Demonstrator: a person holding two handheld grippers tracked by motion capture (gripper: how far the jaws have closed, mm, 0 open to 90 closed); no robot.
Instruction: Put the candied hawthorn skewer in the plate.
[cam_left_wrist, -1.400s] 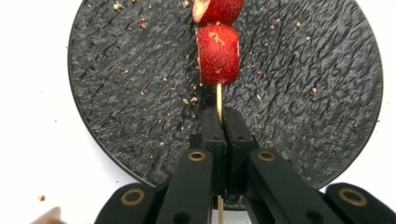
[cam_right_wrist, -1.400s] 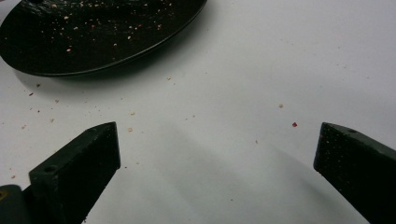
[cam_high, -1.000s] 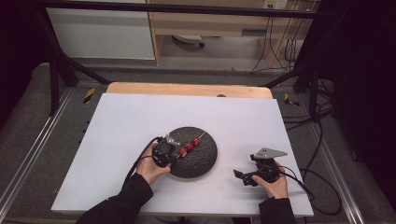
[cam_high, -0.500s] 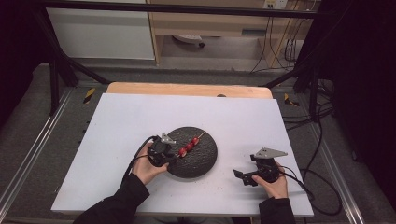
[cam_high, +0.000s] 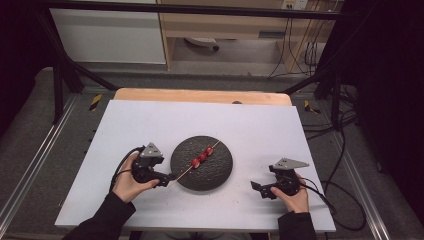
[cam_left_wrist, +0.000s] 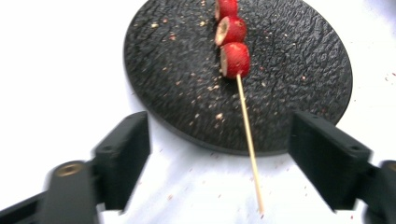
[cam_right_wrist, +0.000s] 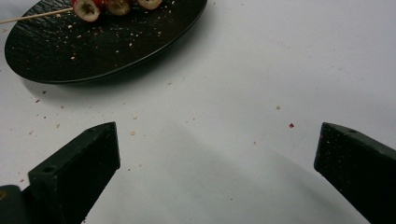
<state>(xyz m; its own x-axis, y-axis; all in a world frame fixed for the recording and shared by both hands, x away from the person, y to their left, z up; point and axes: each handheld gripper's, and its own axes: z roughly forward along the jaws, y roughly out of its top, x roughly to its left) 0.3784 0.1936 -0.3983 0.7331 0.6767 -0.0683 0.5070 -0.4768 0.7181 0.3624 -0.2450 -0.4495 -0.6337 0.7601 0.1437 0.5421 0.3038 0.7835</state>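
White laminate covers the table (cam_high: 150, 125), the largest thing I have before me, with a bare wooden strip along its far edge. At its middle lies a round black plate (cam_high: 220, 172) with a rough, pebbled surface, dusted with crumbs. Across the plate I see the skewer (cam_left_wrist: 247, 135), a thin wooden stick carrying three red pieces (cam_left_wrist: 235, 58) near its far end; its bare near end juts past the plate's rim toward my left side and rests over the table.

My left gripper (cam_high: 169, 179) sits just beside the plate's left rim. Its jaws have just been opening and now stand wide apart; in the left gripper view the stick's free end lies between them, touched by neither pad.

My right gripper (cam_high: 256, 187) rests on the table to the right of the plate, well apart from the skewer, its jaws spread wide over bare laminate with nothing between them.
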